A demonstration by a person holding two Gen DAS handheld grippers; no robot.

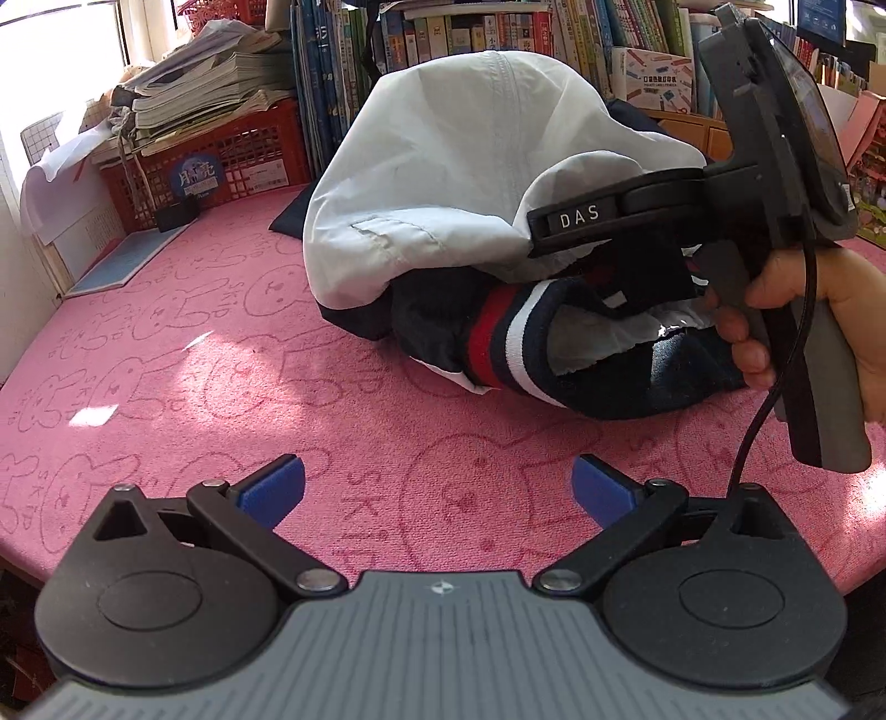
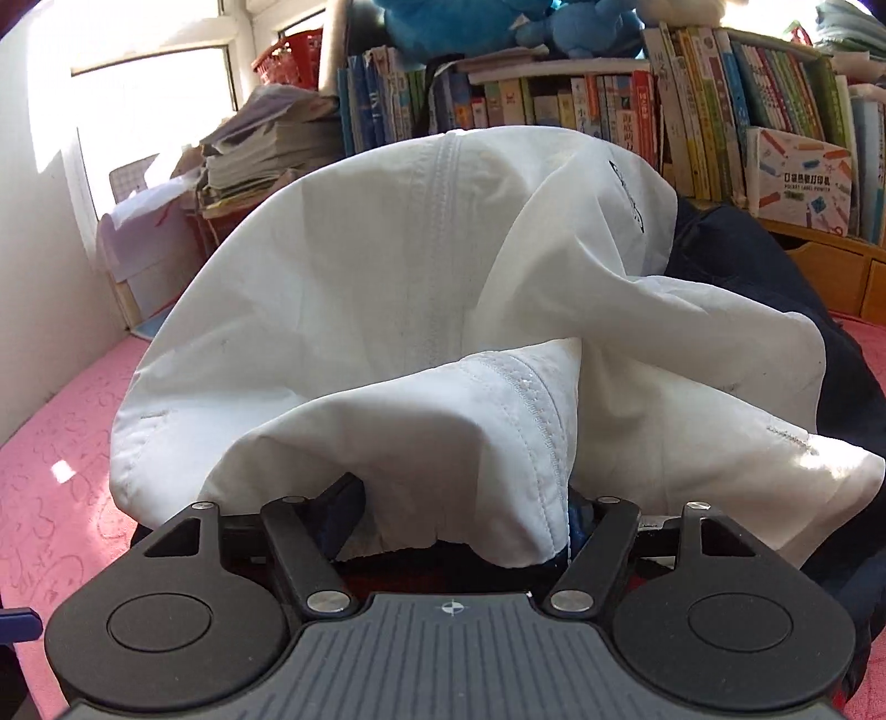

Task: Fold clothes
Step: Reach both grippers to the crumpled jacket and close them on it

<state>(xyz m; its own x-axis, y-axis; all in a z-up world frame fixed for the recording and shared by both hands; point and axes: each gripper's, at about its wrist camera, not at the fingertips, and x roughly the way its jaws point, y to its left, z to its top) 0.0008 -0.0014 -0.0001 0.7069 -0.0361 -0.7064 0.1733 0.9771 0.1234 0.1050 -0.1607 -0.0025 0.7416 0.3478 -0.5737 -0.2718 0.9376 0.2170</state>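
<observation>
A white and navy jacket [image 1: 443,166] lies heaped on the pink rabbit-print cover [image 1: 221,360], with a red, white and navy striped cuff [image 1: 498,338] poking out at its front. My left gripper [image 1: 437,487] hovers open over bare cover, short of the jacket, with nothing between its blue pads [image 1: 271,490]. A hand [image 1: 786,288] holds my right gripper [image 1: 637,266] pushed into the jacket's right side. In the right wrist view the white cloth [image 2: 387,277] drapes over that gripper [image 2: 462,515]. Its fingers [image 2: 343,509] stand apart with a fold hanging between them.
A red crate [image 1: 221,160] topped with stacked papers [image 1: 205,83] stands at the back left. A bookshelf [image 1: 498,33] runs behind the jacket. A flat blue-grey board [image 1: 127,260] lies at the cover's left edge. Blue plush toys [image 2: 554,22] sit atop the books.
</observation>
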